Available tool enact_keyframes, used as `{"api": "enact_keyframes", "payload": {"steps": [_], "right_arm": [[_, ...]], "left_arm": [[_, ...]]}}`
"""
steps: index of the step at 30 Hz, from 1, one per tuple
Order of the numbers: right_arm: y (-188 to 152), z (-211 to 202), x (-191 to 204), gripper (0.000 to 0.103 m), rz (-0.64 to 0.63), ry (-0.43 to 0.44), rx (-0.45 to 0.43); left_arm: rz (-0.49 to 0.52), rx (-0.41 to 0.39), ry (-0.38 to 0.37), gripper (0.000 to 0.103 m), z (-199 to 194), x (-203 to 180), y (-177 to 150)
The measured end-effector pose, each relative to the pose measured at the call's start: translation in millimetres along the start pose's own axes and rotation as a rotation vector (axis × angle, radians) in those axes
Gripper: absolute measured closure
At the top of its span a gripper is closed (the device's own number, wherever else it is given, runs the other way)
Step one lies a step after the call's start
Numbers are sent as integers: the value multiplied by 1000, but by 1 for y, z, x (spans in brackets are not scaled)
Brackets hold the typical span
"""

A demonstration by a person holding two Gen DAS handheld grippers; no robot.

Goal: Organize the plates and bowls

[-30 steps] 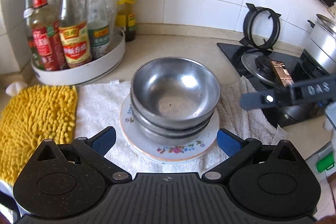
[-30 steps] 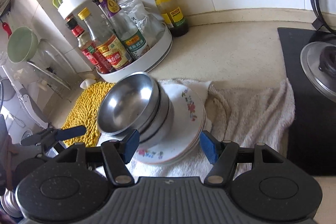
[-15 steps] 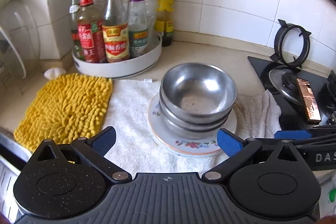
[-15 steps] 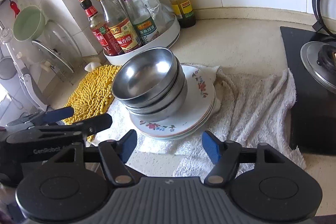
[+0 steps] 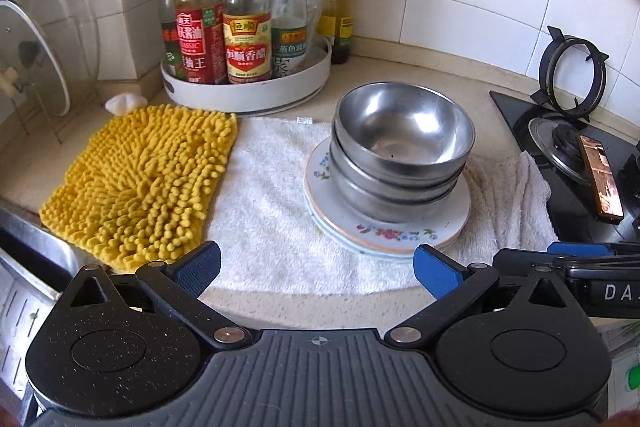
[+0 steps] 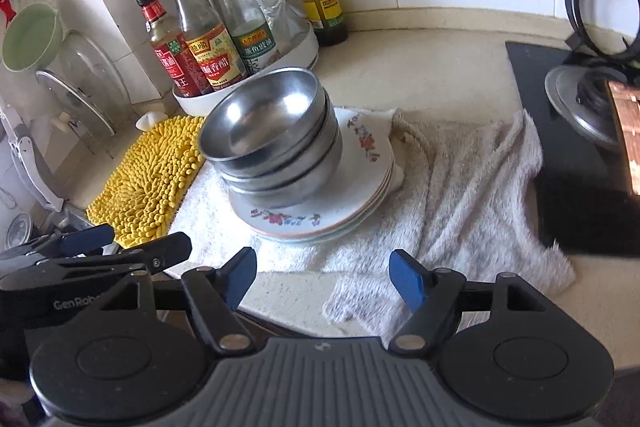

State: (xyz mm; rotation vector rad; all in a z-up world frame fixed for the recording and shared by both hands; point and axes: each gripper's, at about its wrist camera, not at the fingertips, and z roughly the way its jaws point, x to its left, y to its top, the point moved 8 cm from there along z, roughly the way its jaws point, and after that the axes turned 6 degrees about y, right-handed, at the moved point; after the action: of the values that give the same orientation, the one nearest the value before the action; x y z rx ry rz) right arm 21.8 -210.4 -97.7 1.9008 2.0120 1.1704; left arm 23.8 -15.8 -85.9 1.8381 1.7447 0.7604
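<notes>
Bowls sit nested on the plates, beyond both tongs. Left tongs gape with nothing between the pads, as do the right tongs, both at the bench's near edge. The stack rests on a white towel, a yellow mat to its left, a bottle rack behind.
</notes>
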Motion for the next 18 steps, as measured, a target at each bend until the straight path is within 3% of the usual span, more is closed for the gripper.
{"api": "enact_keyframes", "payload": {"steps": [18], "right_arm": [[-33,-17,7,12,89,-82,-38]], "left_arm": [[6,13,-57,0,-6,2,-17]]}}
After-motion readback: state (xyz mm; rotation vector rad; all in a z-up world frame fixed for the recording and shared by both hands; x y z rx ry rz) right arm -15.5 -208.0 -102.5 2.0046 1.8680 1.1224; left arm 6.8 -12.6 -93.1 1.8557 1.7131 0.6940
